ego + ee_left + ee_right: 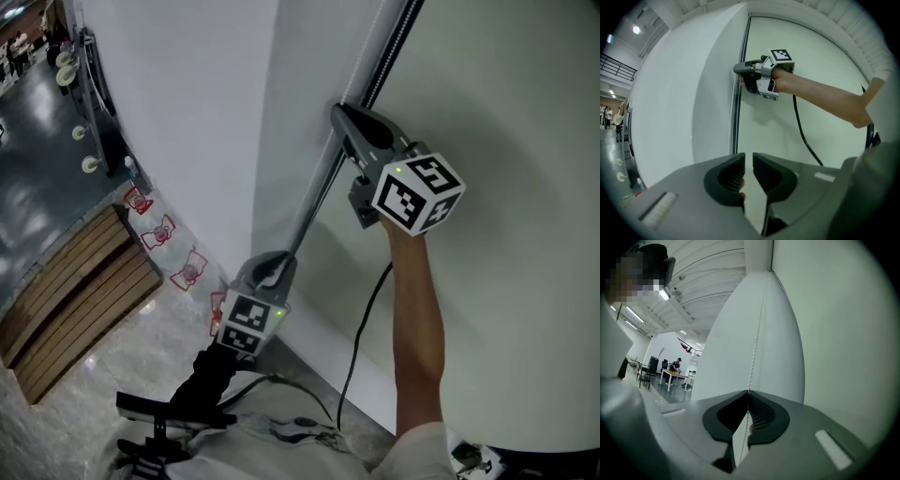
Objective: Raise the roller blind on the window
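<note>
At upper centre of the head view, the right gripper (354, 124) was clenched on the chain (391, 52), arm stretched high. That looked like a reach for a fresh bite far up the loop, so the coming pull could be a long one. Its own view confirmed the grip: the jaws met with the beads pinched between them, and the chain ran straight up from their tips along the edge of the wall (736, 333).

Lower down, at middle left of the head view, the left gripper (269, 274) sat on the same line. In its own view the jaws stood slightly apart with a narrow gap, and no beads showed between the pads, so I read it as released. It seemed parked there to take over once the right one had hauled down.

The blind (525, 112) filled the right side of the head view as a pale sheet hanging down over the window. By my reckoning, most of the raising remained to be done.
</note>
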The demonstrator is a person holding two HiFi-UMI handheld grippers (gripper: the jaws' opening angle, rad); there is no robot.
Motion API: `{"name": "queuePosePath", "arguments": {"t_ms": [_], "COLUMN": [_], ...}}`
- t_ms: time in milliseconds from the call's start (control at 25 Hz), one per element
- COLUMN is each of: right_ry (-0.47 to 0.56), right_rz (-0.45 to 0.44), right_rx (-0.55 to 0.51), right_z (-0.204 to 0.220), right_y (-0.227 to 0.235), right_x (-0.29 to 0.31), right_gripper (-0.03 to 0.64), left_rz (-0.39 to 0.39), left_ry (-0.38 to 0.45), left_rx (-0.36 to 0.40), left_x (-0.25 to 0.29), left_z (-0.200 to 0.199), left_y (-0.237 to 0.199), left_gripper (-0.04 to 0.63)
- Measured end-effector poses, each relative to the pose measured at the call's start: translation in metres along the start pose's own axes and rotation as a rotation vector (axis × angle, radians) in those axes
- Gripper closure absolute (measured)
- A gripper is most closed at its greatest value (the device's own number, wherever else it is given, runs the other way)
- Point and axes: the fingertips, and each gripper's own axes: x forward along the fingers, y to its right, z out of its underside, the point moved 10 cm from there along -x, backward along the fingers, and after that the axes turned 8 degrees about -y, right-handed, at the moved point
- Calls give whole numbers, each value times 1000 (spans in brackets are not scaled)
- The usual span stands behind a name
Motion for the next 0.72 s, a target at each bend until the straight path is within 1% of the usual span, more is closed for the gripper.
{"name": "queuePosePath", "arguments": {"t_ms": [40, 160, 280, 400, 480, 520, 560, 600, 640, 720], "right_ry": [0, 19, 36, 29, 22, 20, 19, 20, 21, 24], "right_rz": [-7, -42, -85, -109, -122, -129, -134, -135, -133, -125], "right_rx": [2, 29, 48, 30, 19, 17, 17, 18, 18, 22], "right_z": [-1, -2, -3, -1, -1, -3, -5, -7, -10, -10], "right_y": [-3, -15, -31, -49, -59, -63, -66, -68, -69, -70], "right_x": [-4, -22, -38, -51, -57, -59, -61, -64, -66, -70], "right_gripper": [611, 612, 612, 612, 612, 612, 612, 612, 612, 612], "left_rz": [-12, -43, -28, -6, 8, 14, 18, 21, 29, 54], "left_ry": [8, 44, 58, 77, 87, 93, 103, 116, 126, 136], "left_rx": [5, 8, 34, 69, 88, 94, 94, 87, 74, 47], "left_x": [2, 10, 21, 34, 40, 41, 41, 39, 38, 37], "left_z": [-6, -26, -45, -54, -57, -59, -61, -63, -63, -61], "left_y": [-2, -10, -16, -14, -11, -9, -8, -6, -5, -3], "left_gripper": [527, 492, 427, 407, 407, 410, 456, 561, 597, 597]}}
